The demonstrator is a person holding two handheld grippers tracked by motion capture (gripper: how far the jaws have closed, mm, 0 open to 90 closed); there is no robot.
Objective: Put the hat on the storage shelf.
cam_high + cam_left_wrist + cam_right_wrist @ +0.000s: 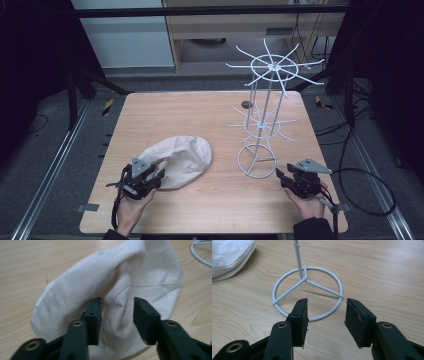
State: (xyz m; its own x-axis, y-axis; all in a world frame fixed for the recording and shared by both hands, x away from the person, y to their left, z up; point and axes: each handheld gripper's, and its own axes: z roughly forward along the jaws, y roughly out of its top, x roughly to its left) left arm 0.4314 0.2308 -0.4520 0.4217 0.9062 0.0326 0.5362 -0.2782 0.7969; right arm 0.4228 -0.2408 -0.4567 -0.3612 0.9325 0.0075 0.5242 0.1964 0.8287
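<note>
White cloth hat [181, 161] flat, long axis toward rack [263, 114] | L gripper [117, 315] jaws apart, hat unpinched | R gripper [326, 320] jaws apart, empty

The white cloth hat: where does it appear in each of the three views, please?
High view: the white cloth hat lies left of centre on the table, beside the left claw.
Left gripper view: it lies at the centre, behind the open jaws.
Right gripper view: its edge is in the top left corner.
Shared landmark: the white wire rack.
</note>
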